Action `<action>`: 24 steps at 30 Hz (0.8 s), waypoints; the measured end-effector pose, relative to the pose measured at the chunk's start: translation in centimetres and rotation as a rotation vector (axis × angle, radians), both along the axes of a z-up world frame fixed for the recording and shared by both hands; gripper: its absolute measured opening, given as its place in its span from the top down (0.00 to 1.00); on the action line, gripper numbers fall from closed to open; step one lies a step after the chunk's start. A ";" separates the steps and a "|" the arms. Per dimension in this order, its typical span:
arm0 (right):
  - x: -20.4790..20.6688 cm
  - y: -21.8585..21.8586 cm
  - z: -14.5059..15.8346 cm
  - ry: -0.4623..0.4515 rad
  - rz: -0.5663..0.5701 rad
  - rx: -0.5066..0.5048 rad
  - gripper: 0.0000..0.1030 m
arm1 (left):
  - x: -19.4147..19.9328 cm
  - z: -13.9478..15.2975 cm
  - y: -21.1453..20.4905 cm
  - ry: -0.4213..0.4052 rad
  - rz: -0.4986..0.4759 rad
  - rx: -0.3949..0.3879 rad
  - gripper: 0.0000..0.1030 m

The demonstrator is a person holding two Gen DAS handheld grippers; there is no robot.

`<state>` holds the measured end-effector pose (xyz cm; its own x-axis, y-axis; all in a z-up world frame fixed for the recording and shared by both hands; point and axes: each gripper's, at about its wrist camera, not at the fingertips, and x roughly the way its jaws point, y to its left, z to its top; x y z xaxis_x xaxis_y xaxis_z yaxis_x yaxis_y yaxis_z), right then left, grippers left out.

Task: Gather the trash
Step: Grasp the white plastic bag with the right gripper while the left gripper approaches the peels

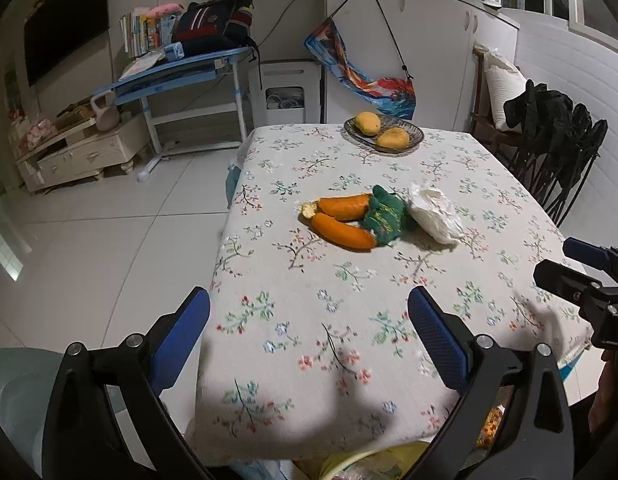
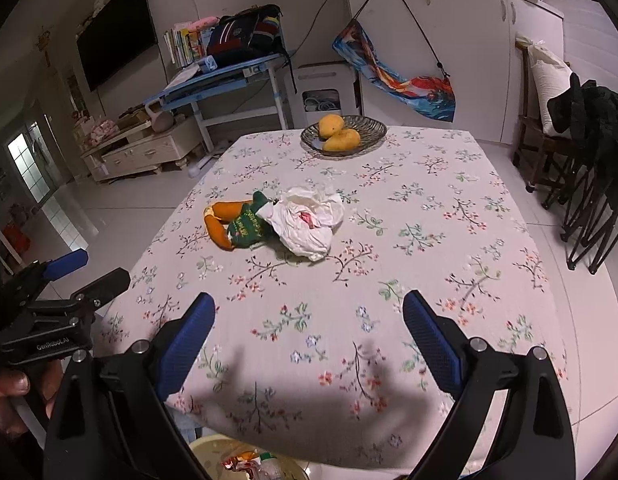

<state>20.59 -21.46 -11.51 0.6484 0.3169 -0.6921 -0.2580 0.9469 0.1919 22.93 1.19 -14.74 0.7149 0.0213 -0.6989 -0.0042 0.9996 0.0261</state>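
Left wrist view, orange peels [image 1: 343, 220] lengthwise left-right on table [image 1: 309, 320], both grippers agape.

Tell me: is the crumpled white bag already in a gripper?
No: the white bag lies on the tablecloth, both grippers open and well short of it.

A home living and dining room. A bench [image 2: 429, 216] under a flowered cloth carries a fruit dish [image 2: 344, 136]. Behind it stand a wall-mounted television [image 2: 117, 32], a low drawer cabinet [image 2: 145, 154], a blue study desk [image 2: 225, 76] with books [image 2: 185, 42] and a schoolbag [image 2: 245, 34], white cupboards [image 2: 461, 40], and a tiled floor [image 1: 109, 240].
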 end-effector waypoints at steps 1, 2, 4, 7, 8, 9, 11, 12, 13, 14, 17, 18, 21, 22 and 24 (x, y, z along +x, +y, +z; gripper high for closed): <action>0.3 0.1 -0.1 0.003 0.001 0.001 0.12 | 0.4 0.0 0.1 0.001 0.002 0.001 0.07; 0.6 0.3 -0.2 0.006 0.004 0.001 0.12 | 0.6 -0.1 0.1 0.002 0.003 0.003 0.07; 0.9 0.6 -0.3 0.008 0.010 -0.005 0.12 | 1.3 -0.2 0.2 0.007 0.002 0.008 0.07; 1.4 1.0 -0.5 0.012 0.019 -0.011 0.12 | 2.3 -0.4 0.3 0.015 0.004 0.013 0.07; 1.8 1.3 -0.6 0.015 0.023 -0.018 0.12 | 2.5 -0.4 0.4 0.019 0.004 0.012 0.07; 1.9 1.4 -0.7 0.018 0.025 -0.023 0.12 | 2.8 -0.5 0.4 0.022 0.005 0.010 0.07; 2.5 1.7 -1.0 0.024 0.028 -0.034 0.12 | 3.4 -0.7 0.5 0.030 0.008 0.006 0.07; 2.8 1.8 -1.1 0.028 0.030 -0.039 0.12 | 3.7 -0.7 0.5 0.034 0.010 0.004 0.07; 3.1 1.8 -1.3 0.030 0.031 -0.046 0.12 | 4.0 -0.8 0.6 0.037 0.013 0.001 0.07; 3.4 1.9 -1.4 0.032 0.033 -0.053 0.12 | 4.3 -0.9 0.6 0.042 0.017 -0.004 0.07; 4.4 2.0 -1.7 0.038 0.034 -0.067 0.12 | 5.1 -1.2 0.9 0.058 0.027 -0.015 0.07; 4.6 2.1 -1.8 0.039 0.034 -0.071 0.12 | 5.4 -1.3 0.9 0.061 0.032 -0.019 0.07; 5.6 2.4 -2.2 0.051 0.039 -0.087 0.12 | 6.1 -1.6 1.3 0.075 0.047 -0.029 0.07; 5.9 2.5 -2.4 0.054 0.042 -0.091 0.12 | 6.4 -1.7 1.4 0.080 0.051 -0.034 0.07; 6.5 2.9 -2.7 0.058 0.050 -0.104 0.12 | 6.7 -1.9 1.6 0.089 0.058 -0.042 0.07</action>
